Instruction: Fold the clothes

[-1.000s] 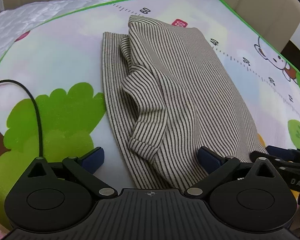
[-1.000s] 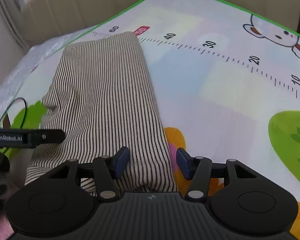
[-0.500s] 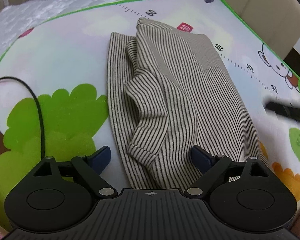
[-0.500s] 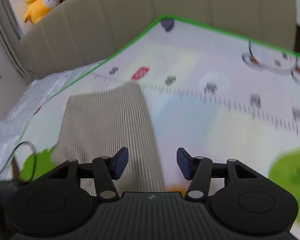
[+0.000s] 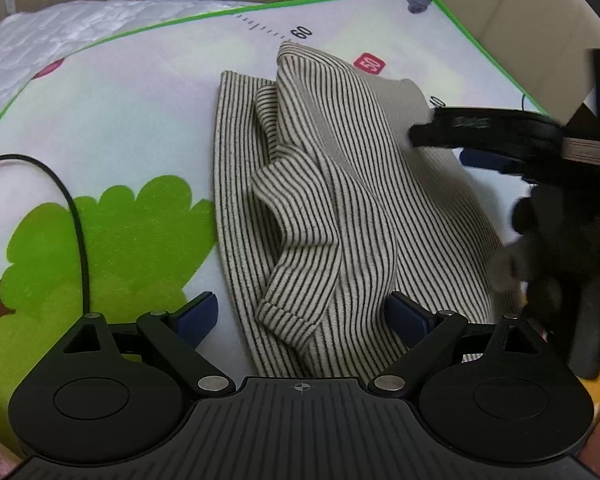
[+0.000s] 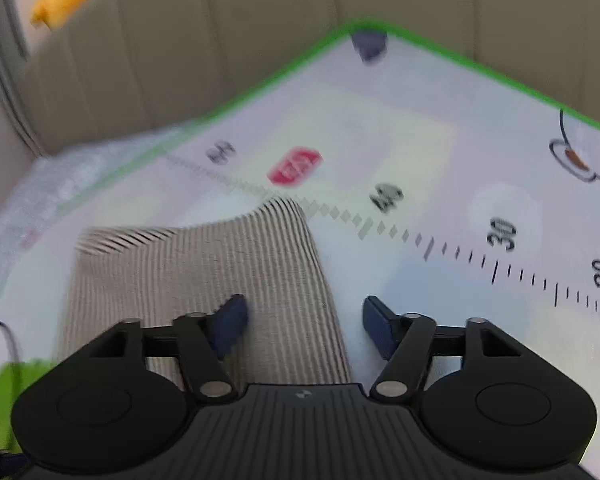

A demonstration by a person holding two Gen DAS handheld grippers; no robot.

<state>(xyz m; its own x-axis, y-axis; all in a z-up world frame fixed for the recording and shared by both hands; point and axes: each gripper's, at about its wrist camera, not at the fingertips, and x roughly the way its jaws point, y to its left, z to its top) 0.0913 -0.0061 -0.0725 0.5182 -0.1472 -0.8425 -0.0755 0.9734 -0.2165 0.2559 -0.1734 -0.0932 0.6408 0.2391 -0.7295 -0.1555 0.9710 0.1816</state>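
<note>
Both tongs, left (image 5: 300,316) and right (image 6: 300,324), are opening, unladen, over the soft, limp striped garment (image 5: 320,200); I'd pinch its hem corners.

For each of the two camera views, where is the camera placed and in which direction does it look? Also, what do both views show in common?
Left wrist: sits on the left gripper, looking forward and down at the near end of the striped garment; its opening jaws straddle the cloth; the right gripper enters from the right.
Right wrist: sits on the right gripper, looking down over the garment's right edge; its opening jaws straddle that edge without pinching.
Shared: the garment, the play mat with its ruler print, the beige sofa back.
</note>
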